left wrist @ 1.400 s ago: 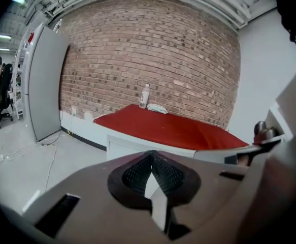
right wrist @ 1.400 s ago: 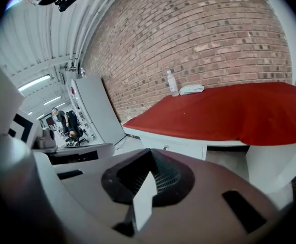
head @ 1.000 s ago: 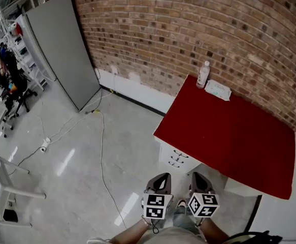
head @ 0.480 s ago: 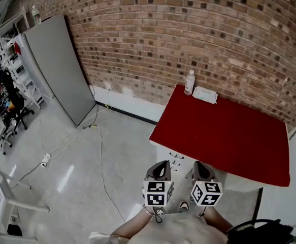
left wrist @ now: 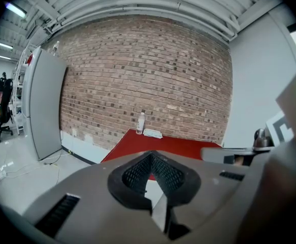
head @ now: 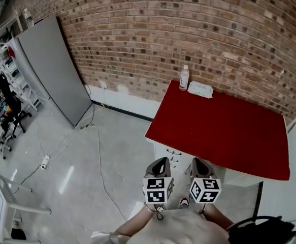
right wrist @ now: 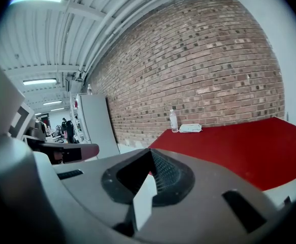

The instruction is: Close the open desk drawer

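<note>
A desk with a red top (head: 224,131) stands against the brick wall. Under its near left corner a white drawer unit (head: 172,156) shows dark handles; I cannot tell from here how far any drawer stands out. My left gripper (head: 160,160) and right gripper (head: 197,161) hover side by side above the floor, short of the drawer unit and pointing towards it. Both are shut with nothing in them. In the left gripper view the left gripper (left wrist: 152,154) aims at the red top (left wrist: 163,145). The right gripper (right wrist: 150,151) also faces the red top (right wrist: 249,146).
A clear bottle (head: 184,78) and a white packet (head: 200,89) sit at the desk's far edge by the wall. A tall grey cabinet (head: 51,70) stands at the left. A thin cable (head: 99,156) runs across the pale floor. Chairs and shelves crowd the far left.
Both grippers have risen a little together and stay shut. The head view has shifted, so the desk now sits higher and a little left in the picture.
</note>
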### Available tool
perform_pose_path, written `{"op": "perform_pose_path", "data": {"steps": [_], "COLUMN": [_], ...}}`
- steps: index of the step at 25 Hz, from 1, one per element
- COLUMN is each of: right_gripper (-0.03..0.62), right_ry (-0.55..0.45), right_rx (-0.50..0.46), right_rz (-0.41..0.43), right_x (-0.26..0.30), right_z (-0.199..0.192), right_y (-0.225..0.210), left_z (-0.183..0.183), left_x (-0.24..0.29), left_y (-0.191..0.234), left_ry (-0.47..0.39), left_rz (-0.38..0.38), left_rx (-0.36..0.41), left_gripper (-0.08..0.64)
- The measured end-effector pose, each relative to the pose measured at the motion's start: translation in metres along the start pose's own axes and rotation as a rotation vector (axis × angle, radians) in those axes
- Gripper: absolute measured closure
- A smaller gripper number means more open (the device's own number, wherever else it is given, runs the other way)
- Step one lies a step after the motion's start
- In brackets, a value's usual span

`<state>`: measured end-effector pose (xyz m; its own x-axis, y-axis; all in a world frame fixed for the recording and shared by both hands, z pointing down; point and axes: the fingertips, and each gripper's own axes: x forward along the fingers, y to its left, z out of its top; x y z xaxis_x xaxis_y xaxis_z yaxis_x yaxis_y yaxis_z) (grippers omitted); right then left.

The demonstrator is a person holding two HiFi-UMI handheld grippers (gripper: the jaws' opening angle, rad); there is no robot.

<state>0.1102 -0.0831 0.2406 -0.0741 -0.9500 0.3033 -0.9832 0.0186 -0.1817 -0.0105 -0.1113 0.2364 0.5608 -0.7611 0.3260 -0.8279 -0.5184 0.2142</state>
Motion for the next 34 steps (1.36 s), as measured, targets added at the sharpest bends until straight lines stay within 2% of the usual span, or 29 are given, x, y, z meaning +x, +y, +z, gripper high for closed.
{"op": "perform_pose_path", "data": {"steps": [17,34], "right_gripper": [0.594,0.595], "right_ry": [0.018,0.034], "right_rx": [-0.024,-0.032], "right_rz": [0.032,0.058], "right_x": [0.003,0.004], "right_z": [-0.002,0.002], "right_y": [0.003,-0.018], "left_z": [0.002,0.001], "left_x": [0.008,0.024], "left_y": [-0.007,-0.025], "left_ry": [-0.007,0.015], "left_rz": [0.001,0.013], "left_rx": [0.013,0.01], "left_gripper": [0.549,0.549]}}
